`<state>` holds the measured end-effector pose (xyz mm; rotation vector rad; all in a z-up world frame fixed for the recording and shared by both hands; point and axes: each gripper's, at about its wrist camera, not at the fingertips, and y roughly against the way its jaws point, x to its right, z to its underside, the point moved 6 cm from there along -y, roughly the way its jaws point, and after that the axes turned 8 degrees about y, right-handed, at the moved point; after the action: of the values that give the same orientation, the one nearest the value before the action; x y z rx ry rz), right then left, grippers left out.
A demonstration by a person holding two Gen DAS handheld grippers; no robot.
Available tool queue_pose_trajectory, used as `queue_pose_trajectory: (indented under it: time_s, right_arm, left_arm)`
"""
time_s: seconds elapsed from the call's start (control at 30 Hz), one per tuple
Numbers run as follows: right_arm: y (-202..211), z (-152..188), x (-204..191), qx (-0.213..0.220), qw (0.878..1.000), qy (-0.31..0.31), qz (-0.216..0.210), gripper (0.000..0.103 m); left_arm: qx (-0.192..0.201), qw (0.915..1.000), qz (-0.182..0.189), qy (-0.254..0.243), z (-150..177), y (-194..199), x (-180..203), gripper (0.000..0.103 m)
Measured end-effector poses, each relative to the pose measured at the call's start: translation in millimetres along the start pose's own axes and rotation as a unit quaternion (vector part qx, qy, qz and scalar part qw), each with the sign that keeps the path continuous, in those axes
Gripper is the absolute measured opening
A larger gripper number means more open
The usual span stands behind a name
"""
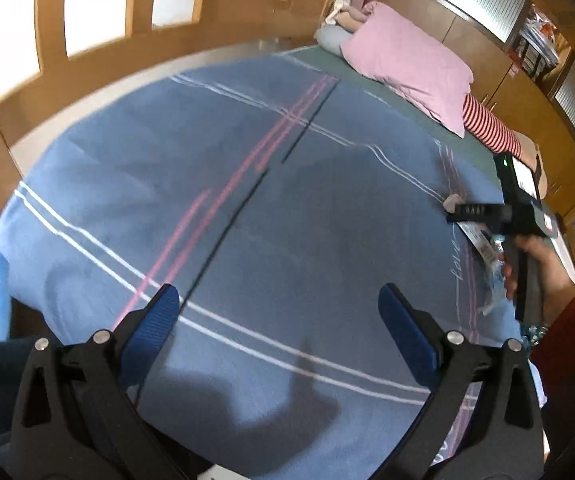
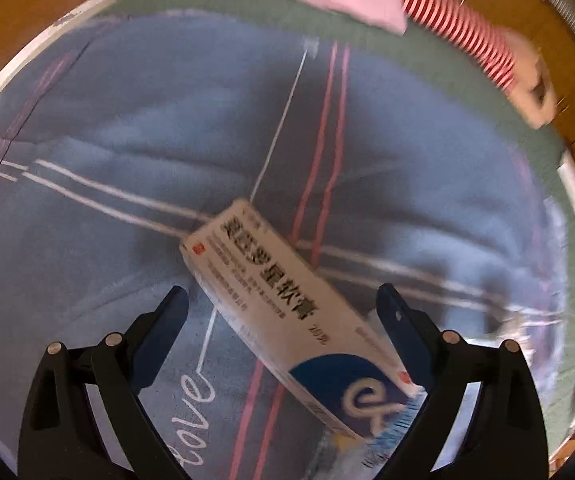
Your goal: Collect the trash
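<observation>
While the left gripper (image 1: pixel 278 312) hangs with its blue pads spread wide and nothing between them, a blue blanket (image 1: pixel 247 200) with white and pink stripes fills the view beneath it; a pink pillow (image 1: pixel 407 64) lies toward one o'clock, with a red-and-white striped cloth (image 1: pixel 487 126) just beside it at two o'clock. At three o'clock a hand (image 1: pixel 539 264) in a red sleeve grips the right gripper (image 2: pixel 281 312) above some wrappers (image 1: pixel 487 256) on the blanket. From the right wrist, a white and blue medicine box (image 2: pixel 287 312) lies slantwise on the blanket between the wide-open jaws, running from centre to five o'clock; the right pad looks close against it, though blur hides whether they touch
</observation>
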<state>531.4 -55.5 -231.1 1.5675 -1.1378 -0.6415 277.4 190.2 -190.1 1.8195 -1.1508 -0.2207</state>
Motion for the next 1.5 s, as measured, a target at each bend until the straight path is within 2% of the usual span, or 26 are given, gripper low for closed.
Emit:
queue_pose_trajectory:
  time_s: [0.03,0.07,0.13,0.2,0.37,0.47,0.5,0.53,0.57,0.6,0.67,0.73,0.77,0.8,0.83,0.9,0.93,1.0,1.07,1.13,1.17,1.23,1.27,1.3,1.4,1.5]
  right_arm:
    - [-1.8,4.3,-0.2,-0.002,1.000,-0.010,-0.019,0.072]
    - [-1.5,7.6,-2.3,0.005,0.999,-0.023,-0.049,0.063]
    - [7.7,14.5,-9.4,0.020,0.995,-0.043,-0.082,0.037]
    - [15.4,24.6,-24.5,0.023,0.991,-0.046,-0.121,0.022]
    - [46.4,68.8,-96.6,0.013,0.978,0.010,-0.208,0.022]
    - [68.6,107.2,-151.4,-0.016,0.959,0.055,-0.277,0.022]
    - [73.1,113.9,-160.4,-0.021,0.955,0.063,-0.290,0.026]
    - [78.4,119.2,-167.6,-0.026,0.951,0.074,-0.299,0.045]
    - [85.7,125.1,-172.5,-0.027,0.949,0.088,-0.300,0.058]
    - [96.3,126.3,-171.5,-0.011,0.951,0.101,-0.290,0.078]
    - [113.7,119.1,-156.4,0.033,0.956,0.101,-0.274,0.081]
    - [128.0,101.2,-118.6,0.087,0.967,0.045,-0.237,0.081]
    - [130.6,93.4,-91.8,0.108,0.974,0.004,-0.198,0.082]
    - [127.7,84.6,-57.9,0.125,0.983,-0.039,-0.130,0.084]
    - [119.6,78.5,-27.1,0.127,0.988,-0.070,-0.056,0.086]
    - [94.0,73.7,6.9,0.098,0.990,-0.101,0.018,0.086]
    - [80.2,73.7,14.9,0.080,0.990,-0.114,0.031,0.086]
    - [46.9,79.2,37.8,0.043,0.982,-0.182,0.014,0.086]
    - [26.0,91.3,49.6,0.026,0.967,-0.250,-0.045,0.086]
    - [27.9,95.2,41.9,0.037,0.971,-0.235,-0.029,0.084]
    - [29.5,95.1,31.3,0.031,0.979,-0.202,-0.011,0.077]
    - [32.8,99.4,27.2,0.035,0.983,-0.178,-0.015,0.046]
    - [39.6,102.3,15.1,0.038,0.983,-0.171,-0.056,0.038]
    - [40.6,102.8,7.3,0.039,0.982,-0.169,-0.076,0.029]
    - [58.2,116.4,-7.0,0.036,0.978,-0.167,-0.120,0.029]
    - [86.2,130.0,-25.7,0.045,0.974,-0.163,-0.150,0.029]
  left_arm:
    - [-0.003,1.0000,-0.005,0.000,-1.6,-1.6,0.6,0.099]
    - [-0.009,0.9999,-0.011,0.002,-1.0,-4.4,-0.8,0.099]
    - [-0.018,0.9993,-0.025,0.020,-1.2,-8.3,-7.5,0.099]
    - [-0.018,0.9981,-0.030,0.050,-3.2,-8.4,-18.8,0.099]
    - [-0.023,0.9929,-0.045,0.108,-3.8,-8.8,-47.3,0.099]
    - [-0.024,0.9875,-0.047,0.149,-4.4,-8.4,-65.6,0.099]
    - [-0.023,0.9851,-0.045,0.164,-4.5,-7.4,-71.9,0.099]
    - [-0.024,0.9829,-0.043,0.178,-3.8,-6.7,-76.6,0.099]
    - [-0.025,0.9814,-0.042,0.186,-3.4,-6.9,-80.3,0.099]
    - [-0.028,0.9802,-0.041,0.191,-2.8,-7.9,-82.9,0.099]
    - [-0.036,0.9800,-0.041,0.191,-2.2,-11.8,-83.2,0.099]
    - [-0.043,0.9809,-0.038,0.186,-1.9,-15.3,-81.6,0.099]
    - [-0.046,0.9815,-0.035,0.183,-1.4,-16.5,-79.5,0.099]
    - [-0.053,0.9825,-0.027,0.177,-0.6,-19.1,-75.3,0.099]
    - [-0.061,0.9838,-0.020,0.167,1.2,-22.3,-69.6,0.099]
    - [-0.091,0.9872,-0.007,0.131,8.5,-30.7,-53.6,0.099]
    - [-0.101,0.9881,-0.004,0.117,11.2,-33.7,-48.2,0.099]
    - [-0.117,0.9897,-0.003,0.082,15.7,-39.2,-37.1,0.099]
    - [-0.116,0.9906,-0.005,0.073,16.0,-40.5,-33.0,0.099]
    - [-0.119,0.9903,0.004,0.072,14.6,-42.1,-28.7,0.099]
    - [-0.122,0.9898,0.013,0.072,15.1,-42.4,-24.9,0.099]
    - [-0.128,0.9895,0.033,0.060,18.0,-42.3,-14.0,0.099]
    - [-0.132,0.9892,0.039,0.050,18.9,-43.5,-8.8,0.099]
    - [-0.139,0.9888,0.043,0.032,20.5,-46.3,1.1,0.099]
    - [-0.139,0.9897,0.033,-0.008,22.4,-53.7,23.1,0.099]
    - [-0.144,0.9869,0.006,-0.073,31.7,-69.0,50.9,0.099]
